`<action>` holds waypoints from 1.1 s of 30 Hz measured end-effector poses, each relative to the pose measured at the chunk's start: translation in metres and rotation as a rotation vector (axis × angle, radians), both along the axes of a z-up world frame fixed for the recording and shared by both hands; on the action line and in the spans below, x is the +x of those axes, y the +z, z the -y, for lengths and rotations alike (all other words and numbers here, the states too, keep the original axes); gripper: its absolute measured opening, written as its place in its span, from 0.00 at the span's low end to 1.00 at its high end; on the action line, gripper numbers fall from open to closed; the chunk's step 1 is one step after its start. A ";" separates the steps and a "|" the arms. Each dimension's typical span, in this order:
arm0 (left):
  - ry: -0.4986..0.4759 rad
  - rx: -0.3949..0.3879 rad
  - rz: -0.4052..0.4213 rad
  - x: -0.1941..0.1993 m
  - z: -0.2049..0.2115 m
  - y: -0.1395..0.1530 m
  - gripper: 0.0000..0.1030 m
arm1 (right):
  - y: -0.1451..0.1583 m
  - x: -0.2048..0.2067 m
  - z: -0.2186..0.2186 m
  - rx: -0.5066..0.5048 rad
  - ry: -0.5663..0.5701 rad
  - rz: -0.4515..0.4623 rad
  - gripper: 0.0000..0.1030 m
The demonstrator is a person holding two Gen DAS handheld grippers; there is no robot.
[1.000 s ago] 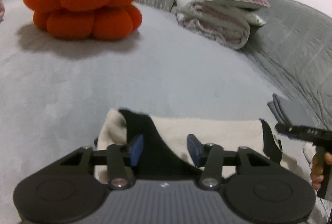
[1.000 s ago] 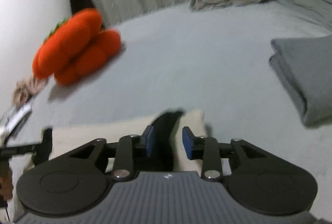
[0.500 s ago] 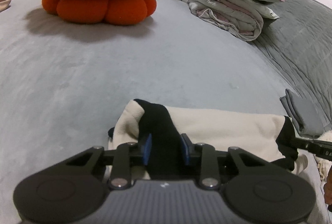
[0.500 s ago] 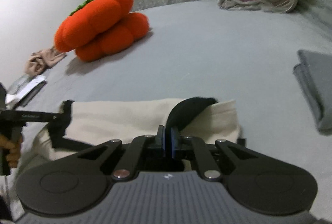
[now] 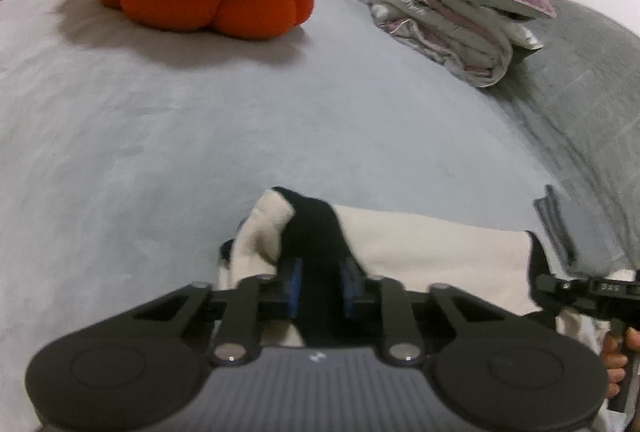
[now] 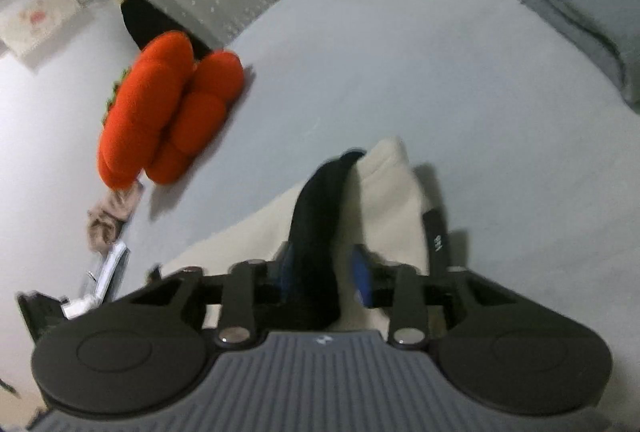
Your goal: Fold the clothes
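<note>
On the near edge of the grey bed (image 5: 200,136), a cream fleece garment with black trim (image 5: 432,244) lies flat. Left gripper (image 5: 318,290) and right gripper (image 6: 326,272) have just clamped onto its black bands, one per end. Grab's done I'd say, next is lifting both evenly to fold it.

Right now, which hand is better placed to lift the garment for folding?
Left, probably. The left gripper has just closed firmly on the black strap; the right gripper, also just closing, is too blurred to judge its hold.

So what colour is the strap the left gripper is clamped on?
Black strap, on a cream garment; clearest in the left wrist view.
</note>
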State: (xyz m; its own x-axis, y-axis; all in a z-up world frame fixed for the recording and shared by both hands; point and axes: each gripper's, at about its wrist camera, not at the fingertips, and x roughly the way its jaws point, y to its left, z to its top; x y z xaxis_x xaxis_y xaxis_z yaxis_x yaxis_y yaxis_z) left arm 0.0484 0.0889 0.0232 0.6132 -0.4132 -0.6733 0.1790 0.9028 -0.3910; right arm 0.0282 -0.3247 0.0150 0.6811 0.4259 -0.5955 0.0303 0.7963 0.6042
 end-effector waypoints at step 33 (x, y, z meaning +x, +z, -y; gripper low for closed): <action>0.024 -0.029 0.091 -0.006 0.000 0.019 0.39 | 0.006 0.002 0.023 0.049 -0.083 0.078 0.29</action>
